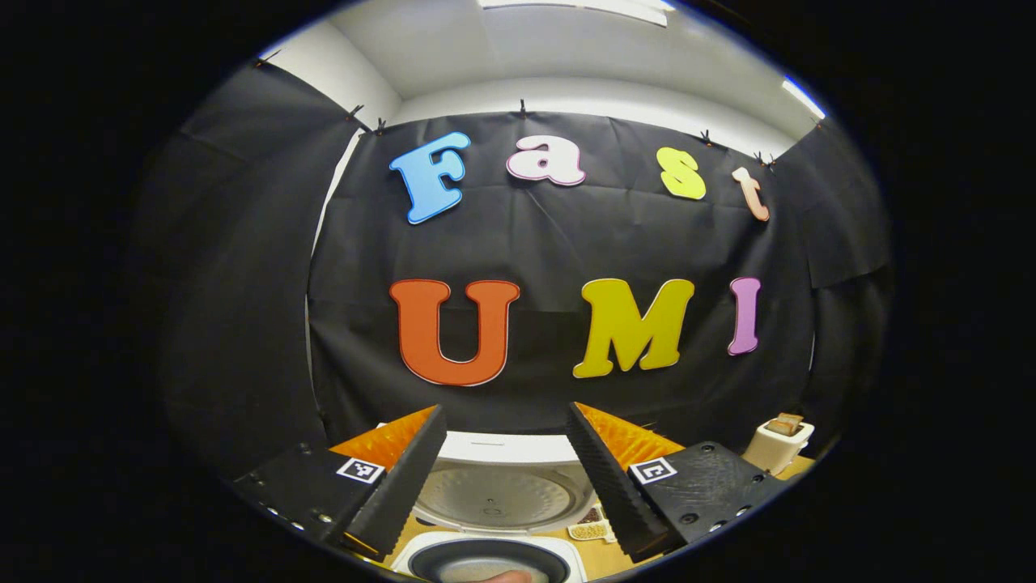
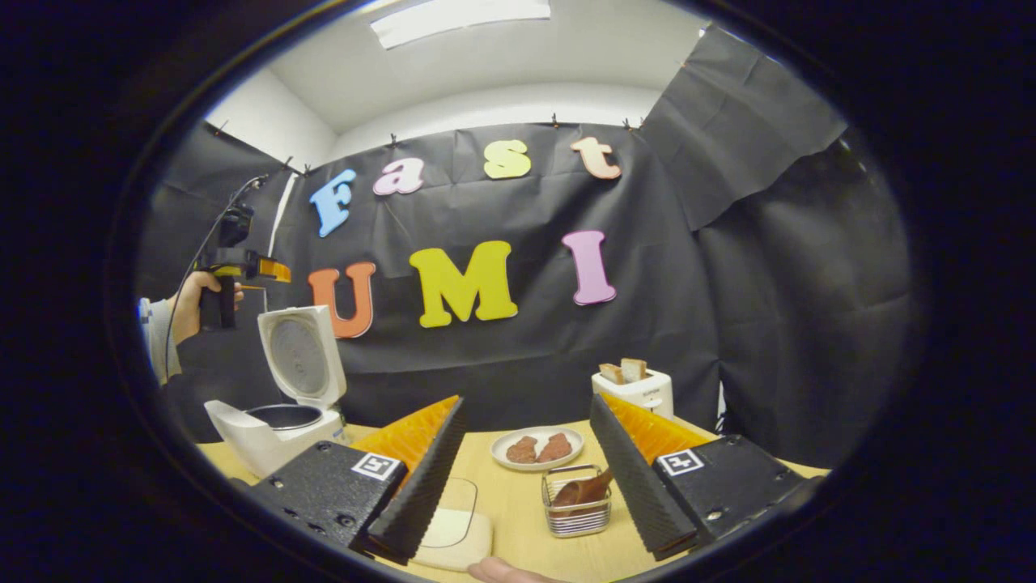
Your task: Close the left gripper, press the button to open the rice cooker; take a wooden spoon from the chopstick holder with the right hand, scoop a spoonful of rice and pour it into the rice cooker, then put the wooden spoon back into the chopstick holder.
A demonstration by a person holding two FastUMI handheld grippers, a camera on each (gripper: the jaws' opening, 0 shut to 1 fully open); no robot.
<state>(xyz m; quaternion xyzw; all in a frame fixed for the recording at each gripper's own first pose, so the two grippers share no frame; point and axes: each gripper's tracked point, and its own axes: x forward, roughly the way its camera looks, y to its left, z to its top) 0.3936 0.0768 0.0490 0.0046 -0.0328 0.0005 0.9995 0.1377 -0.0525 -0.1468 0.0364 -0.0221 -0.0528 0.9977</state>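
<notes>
Right gripper view: the right gripper (image 2: 522, 437) hangs above the table (image 2: 518, 510), fingers spread wide and empty — the wire chopstick holder (image 2: 576, 500) with the wooden spoon (image 2: 584, 490) sits between them. Left gripper (image 1: 506, 445) also gapes, over the rice cooker (image 1: 494, 518) — lid (image 2: 301, 356) up

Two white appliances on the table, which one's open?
The rice cooker at the left: its lid stands upright, exposing the inner pot. The toaster at the back just holds bread slices.

The wooden bench (image 2: 518, 502) carries the open rice cooker (image 2: 279, 405); a plate (image 2: 537, 448); a wire basket (image 2: 576, 502); a toaster (image 2: 634, 389).
</notes>
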